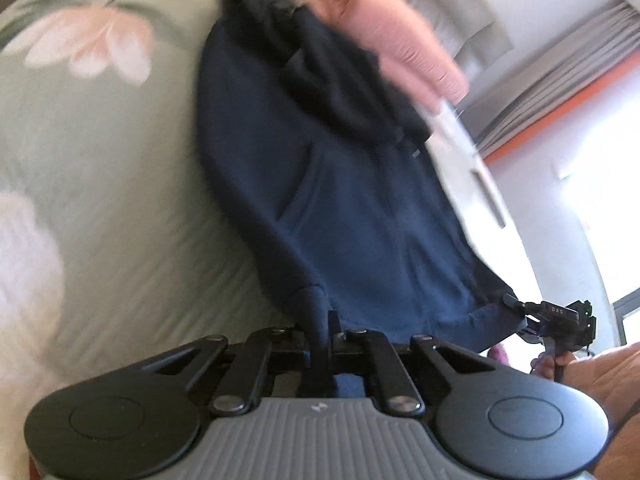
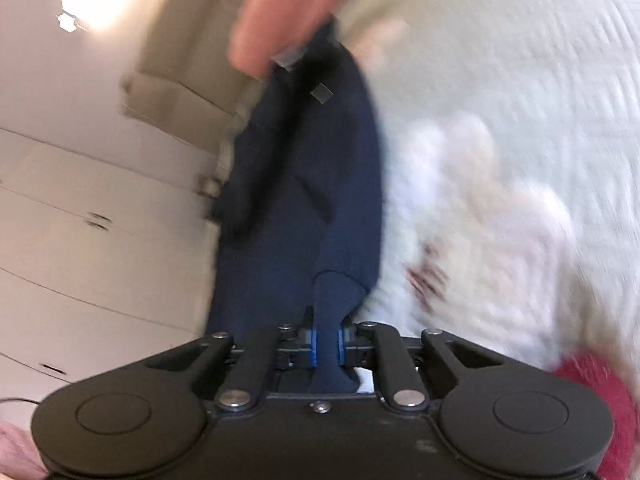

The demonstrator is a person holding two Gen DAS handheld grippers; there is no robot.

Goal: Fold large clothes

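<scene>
Item: navy hooded sweatshirt [image 1: 344, 208], lying lengthwise on a bed, its hem end nearest both cameras and its hood end farthest.

Left wrist view, left to right: pale green quilted bedspread [image 1: 120, 168] printed with pink-and-white flowers; the sweatshirt across the middle, hood bunched dark at the far end, a pocket seam visible on the body; a pink pillow [image 1: 384, 32], blurred, lying against the hood end. The left hand-held gripper [image 1: 322, 334] is clamped on a fold of the near hem, cloth pinched up between its black fingers. Only this view shows the other tool from outside: the right hand-held gripper [image 1: 520, 310] at the hem's right corner, its tip in the fabric, a hand [image 1: 556, 362] on its handle. Far right: grey curtain [image 1: 560, 80], an orange band on the wall, a bright window.

Right wrist view, left to right: white cupboard doors [image 2: 80, 220] with small dark handles, a beige panel above them, glare at top left; the sweatshirt running away up the frame, a small grey tag [image 2: 322, 92] near its far end; the pillow above it; the bedspread, heavily blurred. Here the right hand-held gripper's blue-edged pads [image 2: 314, 346] press on a bunched navy corner from both sides. A dark red fuzzy sleeve [image 2: 592, 392] fills the lower right corner.
</scene>
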